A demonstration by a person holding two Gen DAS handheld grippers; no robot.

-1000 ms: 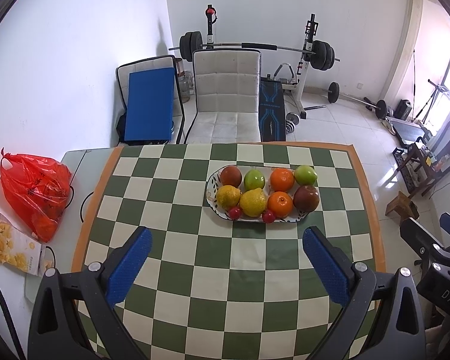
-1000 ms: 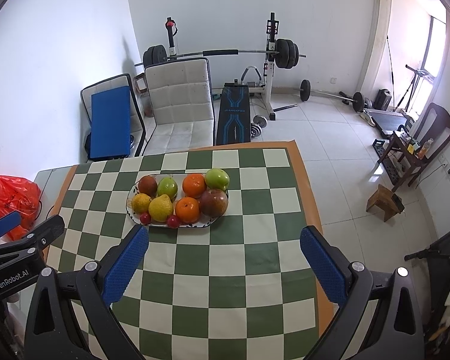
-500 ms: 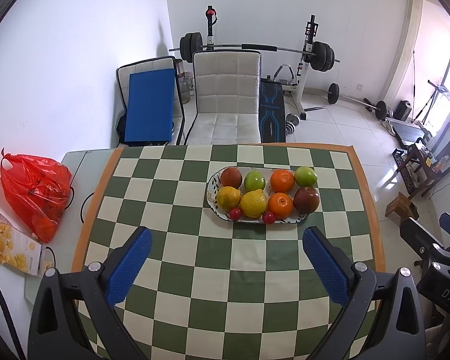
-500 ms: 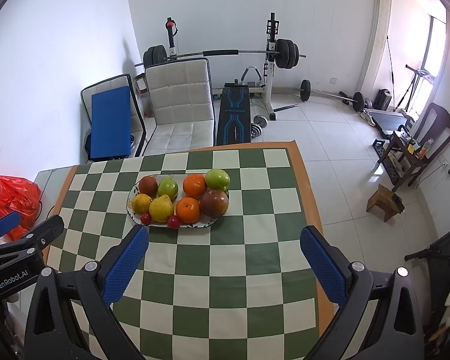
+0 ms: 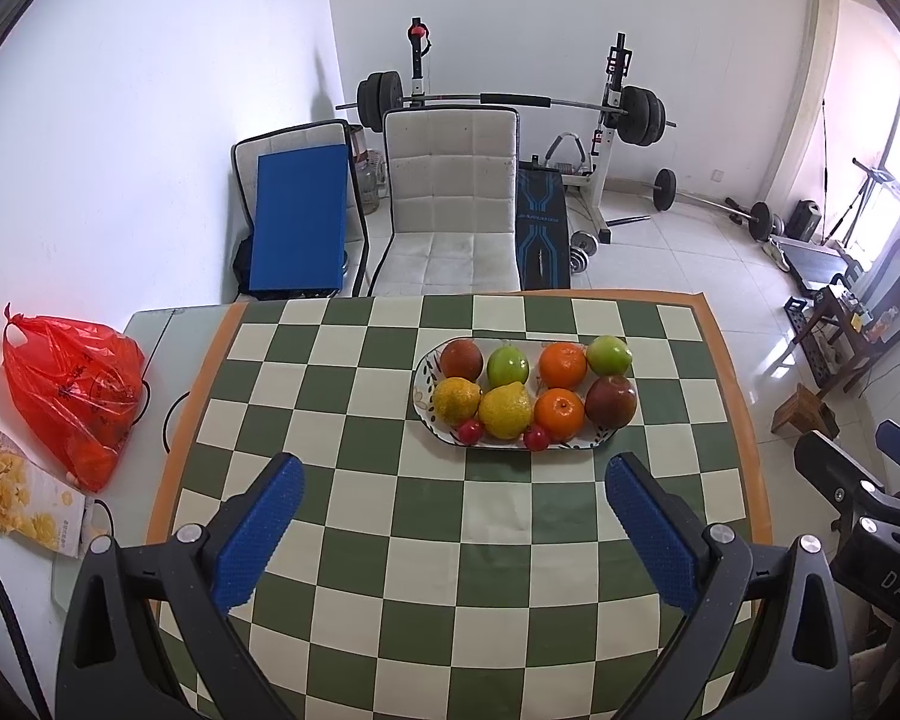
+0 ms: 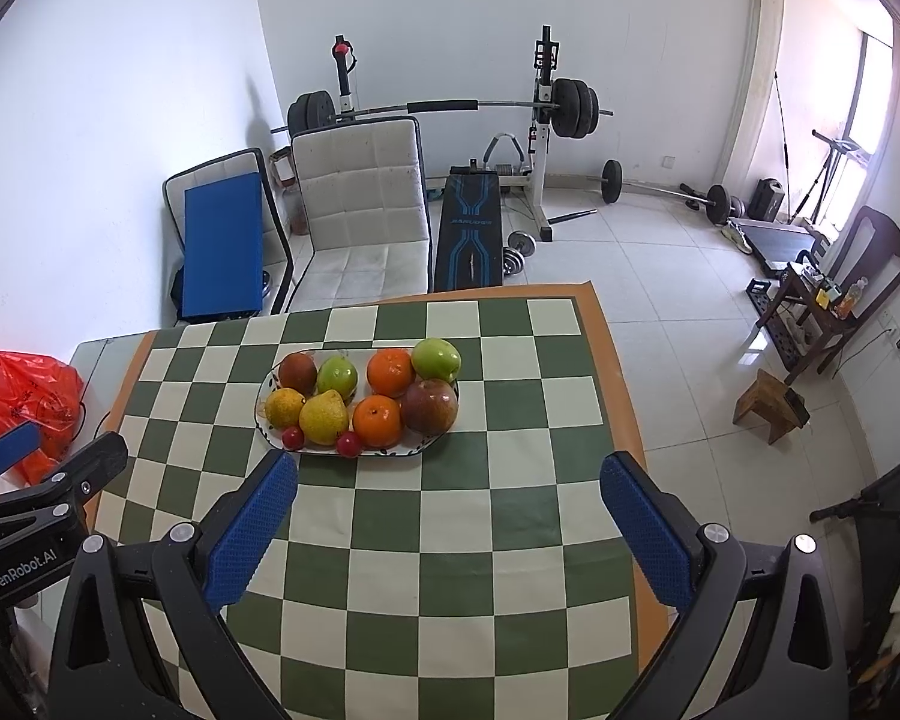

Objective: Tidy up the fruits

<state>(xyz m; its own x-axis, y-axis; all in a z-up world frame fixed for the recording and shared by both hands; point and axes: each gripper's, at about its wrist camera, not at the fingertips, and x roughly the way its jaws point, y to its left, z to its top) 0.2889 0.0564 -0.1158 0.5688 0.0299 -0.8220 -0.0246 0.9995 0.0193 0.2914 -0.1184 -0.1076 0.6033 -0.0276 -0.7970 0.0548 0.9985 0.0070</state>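
Note:
An oval white plate [image 5: 426, 414] [image 6: 417, 451] sits on the green-and-cream checkered table and holds several fruits in two rows. Among them are a yellow pear [image 5: 506, 410] [image 6: 323, 416], oranges [image 5: 559, 409] [image 6: 378, 420], green apples [image 5: 610, 355] [image 6: 437, 359], a dark red apple [image 5: 611, 401] [image 6: 430, 405] and small red fruits [image 5: 470, 431] at the plate's front rim. My left gripper [image 5: 453, 480] hovers above the table in front of the plate, open and empty. My right gripper [image 6: 447, 477] hovers to the plate's right front, also open and empty.
A red plastic bag [image 5: 69, 387] and a snack packet [image 5: 18, 495] lie on the grey table extension at the left. A white chair [image 5: 450, 204] stands behind the table. Beyond it are a weight bench and barbell rack [image 5: 510, 102]. The table's right edge drops to tiled floor.
Both views have shifted very slightly; the plate sits a touch higher in frame. The fruits have not moved and both grippers stay open.

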